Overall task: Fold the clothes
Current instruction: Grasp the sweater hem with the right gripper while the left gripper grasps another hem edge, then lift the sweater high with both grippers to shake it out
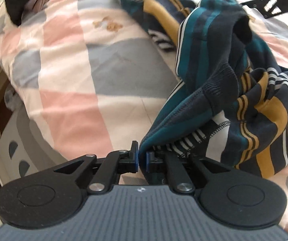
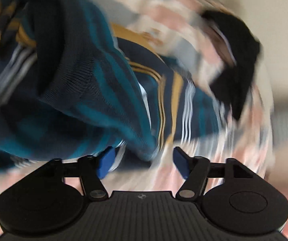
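Beyond the bed's left edge, low in the left wrist view, a pale stool (image 1: pixel 15 150) with dark slots stands on the floor. On the bed, a quilt (image 1: pixel 67 64) checked in pink, grey and cream covers the whole surface. At its far left corner lies a black garment (image 1: pixel 15 4), with a bit of pale cloth tucked beside it. Right of the quilt's middle, a striped sweater (image 1: pixel 220 64) in navy, teal, mustard and white lies crumpled, one ribbed cuff turned up and its folds running from the far edge down to the near one. The left gripper (image 1: pixel 141 159) is clenched on a teal fold of the sweater at the near edge, the cloth pinched between its blue pads. At the far right corner of that view, part of the right gripper (image 1: pixel 272 4) shows as a black linkage above the quilt.

The right wrist view is heavily blurred. The sweater (image 2: pixel 67 84) fills its left half, ribbed cuff near the lens. The right gripper (image 2: pixel 144 162) is released, blue pads well apart, with a tip of sweater hanging between them; whether it touches either pad I cannot tell. Farther right, the black garment (image 2: pixel 236 64) rests on the quilt (image 2: pixel 250 140).
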`<state>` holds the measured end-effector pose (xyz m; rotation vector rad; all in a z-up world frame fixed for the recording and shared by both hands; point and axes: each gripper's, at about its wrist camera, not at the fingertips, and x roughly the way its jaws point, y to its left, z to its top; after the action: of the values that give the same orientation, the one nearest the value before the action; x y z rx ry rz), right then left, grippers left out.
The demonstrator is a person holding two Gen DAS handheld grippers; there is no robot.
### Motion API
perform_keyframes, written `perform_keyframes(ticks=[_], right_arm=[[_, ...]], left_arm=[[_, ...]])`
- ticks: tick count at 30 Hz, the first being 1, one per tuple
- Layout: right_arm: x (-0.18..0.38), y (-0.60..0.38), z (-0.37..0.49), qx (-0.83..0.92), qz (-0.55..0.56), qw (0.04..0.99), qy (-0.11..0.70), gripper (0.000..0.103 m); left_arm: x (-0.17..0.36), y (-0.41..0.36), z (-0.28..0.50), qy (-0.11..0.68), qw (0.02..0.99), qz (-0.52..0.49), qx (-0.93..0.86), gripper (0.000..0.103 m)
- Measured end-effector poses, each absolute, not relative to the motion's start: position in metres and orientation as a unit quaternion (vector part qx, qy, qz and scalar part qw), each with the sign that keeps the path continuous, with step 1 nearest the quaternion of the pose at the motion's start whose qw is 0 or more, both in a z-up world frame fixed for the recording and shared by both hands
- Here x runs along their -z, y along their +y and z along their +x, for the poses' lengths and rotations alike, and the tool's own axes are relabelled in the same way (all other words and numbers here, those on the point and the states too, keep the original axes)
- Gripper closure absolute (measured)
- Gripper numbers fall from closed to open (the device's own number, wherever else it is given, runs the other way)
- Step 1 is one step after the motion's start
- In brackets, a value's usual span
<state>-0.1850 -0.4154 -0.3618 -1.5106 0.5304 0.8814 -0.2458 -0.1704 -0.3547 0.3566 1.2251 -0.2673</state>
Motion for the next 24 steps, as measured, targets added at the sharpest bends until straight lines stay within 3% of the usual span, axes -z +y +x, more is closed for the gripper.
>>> perform_keyframes(ticks=[3,4,6,7,10,14,19,24], right_arm=[[0.385,-0.413,-0.185,-0.426,-0.7,0.537,0.2,0.033],[0.391,-0.415,-0.185,-0.432,-0.708,0.523,0.198,0.04],[0.399,-0.414,-0.182,-0.426,-0.709,0.516,0.222,0.079],[0.395,-0.411,-0.179,-0.414,-0.693,0.535,0.247,0.095],[0.367,-0.406,-0.169,-0.364,-0.615,0.627,0.31,0.096],[0.293,-0.419,-0.169,-0.241,-0.501,0.764,0.328,0.097],[0.188,-0.441,-0.201,-0.073,-0.383,0.871,0.298,0.097],[0.099,-0.439,-0.252,0.053,-0.326,0.912,0.243,0.099]], left_arm=[[0.367,-0.171,-0.249,0.579,0.79,0.172,0.11,0.082],[0.372,-0.17,-0.248,0.583,0.786,0.174,0.11,0.081],[0.376,-0.172,-0.248,0.586,0.783,0.172,0.122,0.087],[0.377,-0.172,-0.247,0.586,0.781,0.17,0.13,0.098],[0.362,-0.168,-0.243,0.57,0.795,0.156,0.134,0.099],[0.309,-0.141,-0.215,0.53,0.833,0.105,0.12,0.098],[0.222,-0.127,-0.167,0.393,0.901,0.139,0.123,0.098],[0.129,-0.124,-0.124,0.247,0.94,0.166,0.169,0.098]])
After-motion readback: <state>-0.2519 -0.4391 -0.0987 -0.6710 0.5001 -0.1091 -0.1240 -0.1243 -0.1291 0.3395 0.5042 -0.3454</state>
